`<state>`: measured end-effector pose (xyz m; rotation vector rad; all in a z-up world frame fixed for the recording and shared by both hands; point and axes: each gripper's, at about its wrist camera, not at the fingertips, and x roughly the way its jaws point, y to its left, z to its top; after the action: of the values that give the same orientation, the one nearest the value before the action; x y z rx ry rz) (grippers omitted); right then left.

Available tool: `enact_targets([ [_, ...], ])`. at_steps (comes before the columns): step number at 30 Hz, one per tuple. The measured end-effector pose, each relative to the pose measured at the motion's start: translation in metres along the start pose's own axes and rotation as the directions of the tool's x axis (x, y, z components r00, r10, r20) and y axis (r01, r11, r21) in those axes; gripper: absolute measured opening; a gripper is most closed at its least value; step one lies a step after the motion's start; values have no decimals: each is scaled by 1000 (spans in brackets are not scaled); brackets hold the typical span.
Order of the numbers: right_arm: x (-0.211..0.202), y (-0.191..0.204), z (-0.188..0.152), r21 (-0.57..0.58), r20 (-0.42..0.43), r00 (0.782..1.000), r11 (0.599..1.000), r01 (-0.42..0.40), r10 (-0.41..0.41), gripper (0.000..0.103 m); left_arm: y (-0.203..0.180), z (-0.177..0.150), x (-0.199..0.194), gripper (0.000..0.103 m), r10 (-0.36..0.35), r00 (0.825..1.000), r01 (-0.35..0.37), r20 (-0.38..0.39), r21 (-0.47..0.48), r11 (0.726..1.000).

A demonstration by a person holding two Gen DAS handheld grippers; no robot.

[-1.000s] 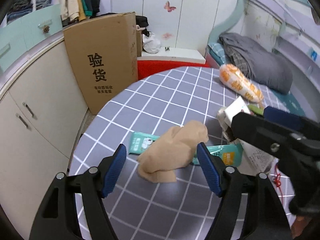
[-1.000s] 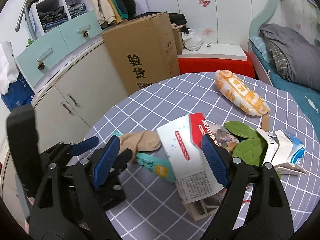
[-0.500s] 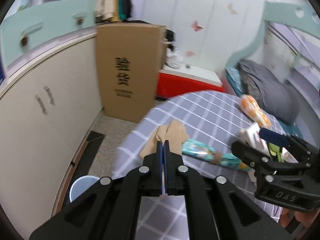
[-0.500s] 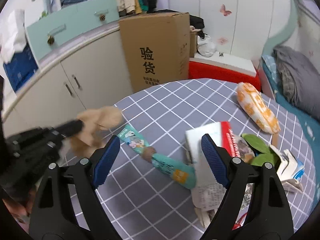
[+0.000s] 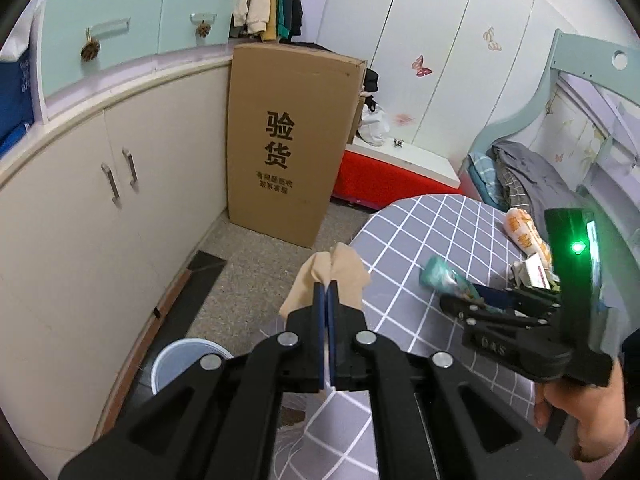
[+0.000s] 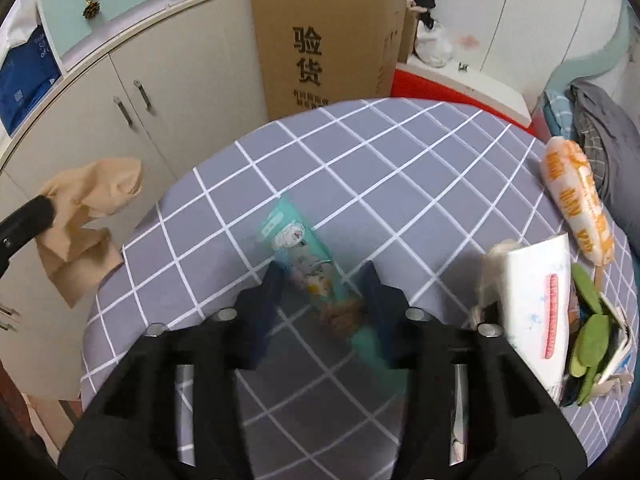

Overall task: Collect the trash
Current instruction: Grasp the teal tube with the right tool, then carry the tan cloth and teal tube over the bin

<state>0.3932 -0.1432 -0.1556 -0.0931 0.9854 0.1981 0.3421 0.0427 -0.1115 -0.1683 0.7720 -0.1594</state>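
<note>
Tan stocking (image 5: 340, 272) now off-table — box (image 5: 288, 148) "验货"

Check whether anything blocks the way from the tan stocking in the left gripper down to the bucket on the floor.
Nothing visible does. The tan stocking hangs from the shut left gripper past the table edge; the white bucket stands open on the floor below and to its left, only bare floor between.

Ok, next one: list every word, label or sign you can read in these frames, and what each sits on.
"验货": large dark print on the cardboard box.
Smaller print lines beneath it on that box: too blurred to read.
"DAS", embossed on the right gripper body, only faintly legible.
Orange snack bag: white lettering, not legible.
Teal wrapper: print blurred.
White carton: red label text too small.
Blue bag: white print, unreadable.
</note>
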Motion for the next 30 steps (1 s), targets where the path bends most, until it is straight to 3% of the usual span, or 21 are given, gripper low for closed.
enact_targets([
  [4, -3, 16, 4, -7, 14, 1000, 1000, -16, 16, 13, 19, 0, -5, 1, 12, 1000, -12, 13, -25, 1000],
  [8, -9, 52, 12, -54, 44, 998, 997, -47, 49, 13, 47, -1, -8, 1, 34, 999, -33, 16, -64, 997],
  [14, -14, 117, 26, -120, 57, 984, 980, -160, 168, 13, 93, -8, -9, 1, 77, 997, -77, 2, -119, 990],
  [23, 14, 209, 26, -191, -2, 960, 942, -275, 280, 13, 162, -24, -7, 2, 170, 984, -176, -50, -190, 966],
  [30, 43, 240, 22, -175, -41, 935, 919, -353, 352, 14, 202, -38, 3, 2, 205, 974, -223, -95, -239, 945],
])
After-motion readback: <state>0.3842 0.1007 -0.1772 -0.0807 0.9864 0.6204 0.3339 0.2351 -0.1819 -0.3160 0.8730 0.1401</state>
